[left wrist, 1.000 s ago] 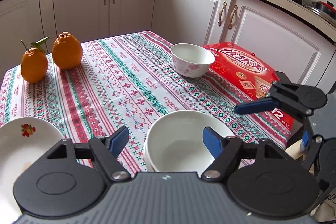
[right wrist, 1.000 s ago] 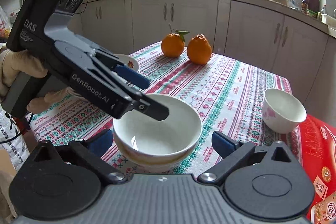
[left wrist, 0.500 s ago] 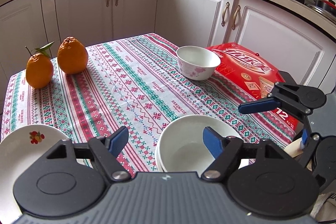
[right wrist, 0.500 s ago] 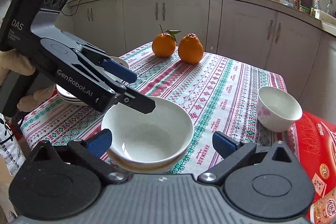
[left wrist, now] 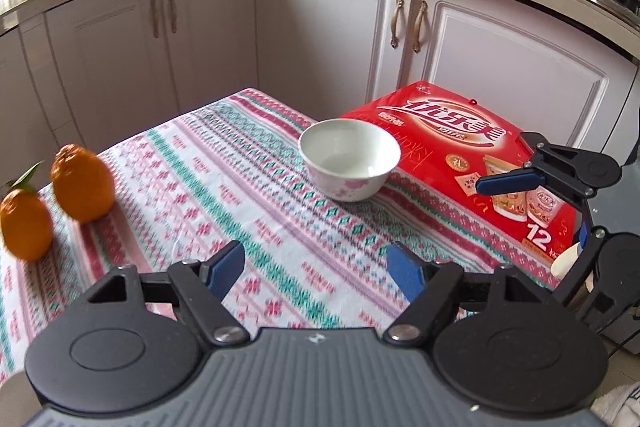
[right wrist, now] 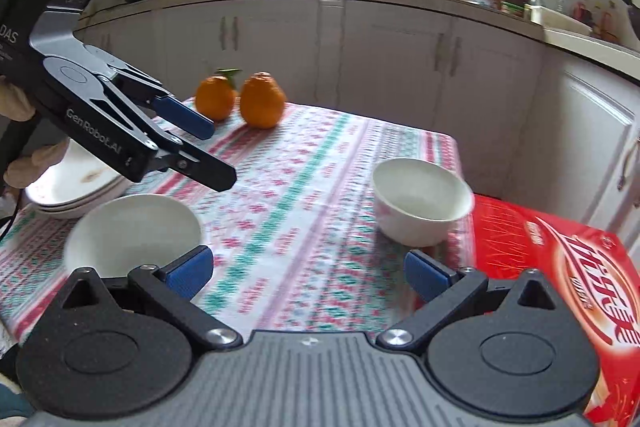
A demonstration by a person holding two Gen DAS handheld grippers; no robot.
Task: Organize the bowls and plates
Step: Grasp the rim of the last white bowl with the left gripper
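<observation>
left gripper (left wrist: 316,267) spread, empty | right gripper (right wrist: 306,273) spread, empty | risk: small bowl (right wrist: 422,203) sits at tablecloth (right wrist: 304,187) edge beside red box (right wrist: 560,267); a clumsy nudge could tip it off

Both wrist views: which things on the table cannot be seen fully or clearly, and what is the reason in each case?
- Stack of plates: right wrist view, partly hidden behind the left gripper; absent from the left wrist view.
- Large bowl: right wrist view, blurred, near rim hidden by the right gripper.
- Red box: right wrist view, cut off by the edge.
- Small bowl: its contact with the box is unclear.
- Oranges: left wrist view, blurred.
</observation>
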